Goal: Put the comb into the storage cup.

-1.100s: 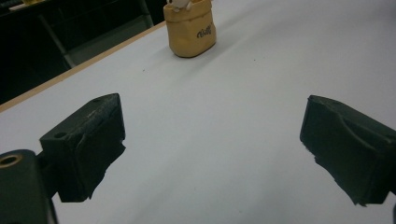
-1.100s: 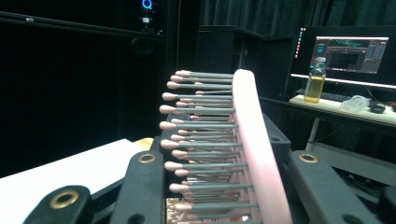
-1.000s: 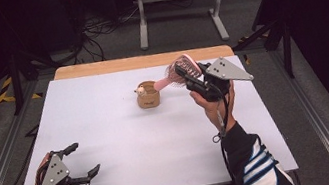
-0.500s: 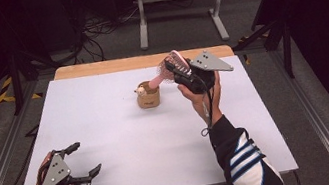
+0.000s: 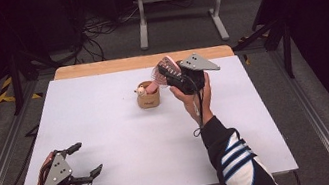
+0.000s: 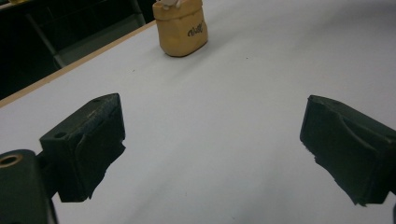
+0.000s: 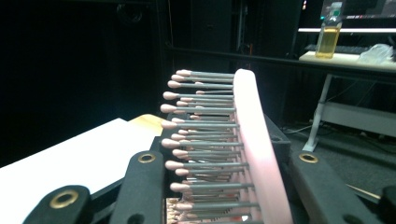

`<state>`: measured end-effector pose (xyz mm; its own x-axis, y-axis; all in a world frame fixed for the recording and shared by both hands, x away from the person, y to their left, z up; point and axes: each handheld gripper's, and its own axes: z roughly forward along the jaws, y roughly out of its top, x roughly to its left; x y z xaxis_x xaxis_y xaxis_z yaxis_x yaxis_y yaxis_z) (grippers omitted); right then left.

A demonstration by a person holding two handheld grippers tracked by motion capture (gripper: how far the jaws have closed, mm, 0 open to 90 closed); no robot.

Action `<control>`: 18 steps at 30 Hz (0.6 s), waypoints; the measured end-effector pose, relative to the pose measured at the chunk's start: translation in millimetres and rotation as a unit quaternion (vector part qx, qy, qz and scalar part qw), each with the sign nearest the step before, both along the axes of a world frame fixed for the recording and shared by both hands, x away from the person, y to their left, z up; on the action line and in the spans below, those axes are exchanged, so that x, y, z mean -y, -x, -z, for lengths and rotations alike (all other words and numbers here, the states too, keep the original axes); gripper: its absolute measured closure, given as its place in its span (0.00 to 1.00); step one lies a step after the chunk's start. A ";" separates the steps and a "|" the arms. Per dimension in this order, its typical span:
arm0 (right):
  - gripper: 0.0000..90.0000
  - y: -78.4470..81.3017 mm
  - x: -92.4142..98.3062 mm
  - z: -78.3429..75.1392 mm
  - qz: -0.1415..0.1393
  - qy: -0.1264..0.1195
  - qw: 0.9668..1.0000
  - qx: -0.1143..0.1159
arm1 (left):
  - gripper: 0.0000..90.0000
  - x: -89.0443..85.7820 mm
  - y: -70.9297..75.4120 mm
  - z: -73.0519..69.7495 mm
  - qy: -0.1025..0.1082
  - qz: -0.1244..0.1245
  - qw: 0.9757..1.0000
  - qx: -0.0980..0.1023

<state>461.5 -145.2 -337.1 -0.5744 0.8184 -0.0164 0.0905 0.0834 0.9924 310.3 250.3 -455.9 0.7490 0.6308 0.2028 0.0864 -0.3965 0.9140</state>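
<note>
Item: one pink hairbrush, bristled head up, handle end slanting down into the tan cup; the head stands just above and to the right of the cup.
Holder: right gripper, jaws pinching the brush head, bristles facing one jaw and the pink back the other. The right hand is raised beside the cup, forearm reaching up from the near edge of the white table.
Cup: one, upright, toward the table's far side, with a small pale object in it.
Left gripper: one, jaws spread wide with nothing between them, resting low at the near left corner, well apart from the cup and pointed toward it.
</note>
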 end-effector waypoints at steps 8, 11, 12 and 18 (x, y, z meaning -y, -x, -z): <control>0.70 -3.2 -7.3 9.1 0.000 -0.003 1.000 -0.014 | 0.09 -0.2 -0.4 0.4 0.001 0.002 1.000 -0.002; 0.70 -4.8 -8.7 12.8 -0.001 -0.006 1.000 -0.019 | 0.09 -0.1 -0.3 0.7 0.002 0.002 1.000 -0.003; 0.70 -4.9 -9.2 13.9 0.000 -0.005 1.000 -0.020 | 0.09 0.1 -0.3 0.8 0.002 0.003 1.000 -0.003; 0.70 -7.1 -12.5 24.8 -0.001 -0.004 1.000 -0.028 | 0.09 0.4 -0.5 0.9 0.002 0.003 1.000 -0.004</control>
<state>468.6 -132.7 -361.9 -0.5758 0.8173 0.0223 0.1463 0.0761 0.9863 310.7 249.9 -456.8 0.7544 0.6268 0.1951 0.0909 -0.3942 0.9145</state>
